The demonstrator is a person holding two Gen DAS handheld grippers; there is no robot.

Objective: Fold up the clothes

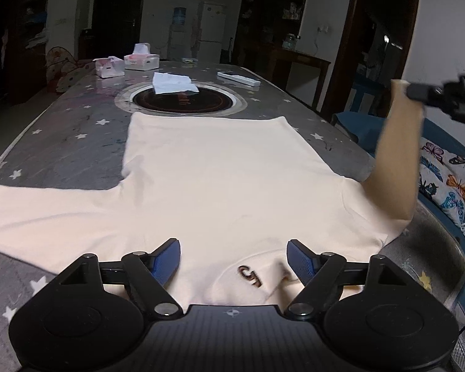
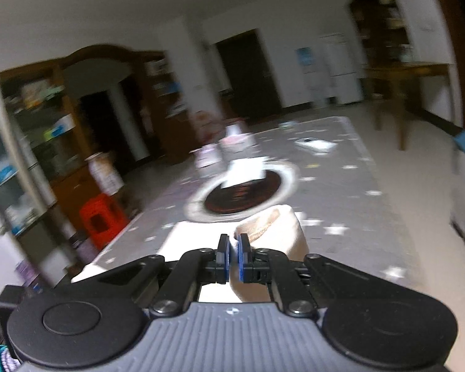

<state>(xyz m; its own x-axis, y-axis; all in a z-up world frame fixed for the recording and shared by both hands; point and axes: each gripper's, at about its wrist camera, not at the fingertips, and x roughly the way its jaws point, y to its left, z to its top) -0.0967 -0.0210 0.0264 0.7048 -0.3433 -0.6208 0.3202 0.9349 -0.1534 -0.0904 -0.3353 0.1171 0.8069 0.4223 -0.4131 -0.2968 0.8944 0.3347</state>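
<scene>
A cream long-sleeved shirt [image 1: 220, 179] lies flat on the star-patterned table, collar toward me with a small brown label [image 1: 249, 276]. My left gripper [image 1: 234, 259] hovers open over the collar, nothing between its blue pads. The shirt's right sleeve [image 1: 396, 161] is lifted high off the table. My right gripper [image 1: 431, 94] holds the cuff at the upper right. In the right wrist view, the right gripper [image 2: 233, 249] is shut on the sleeve cuff [image 2: 269, 226], which bunches up beyond the fingers. The left sleeve [image 1: 31, 207] lies spread to the left.
Beyond the shirt's hem the table [image 1: 62, 130] has a round dark hotplate [image 1: 183, 100] with folded white cloth [image 1: 173, 83] on it. Two tissue boxes [image 1: 141, 59] and a white remote [image 1: 238, 78] lie at the far end. A butterfly-print seat [image 1: 449, 183] stands right.
</scene>
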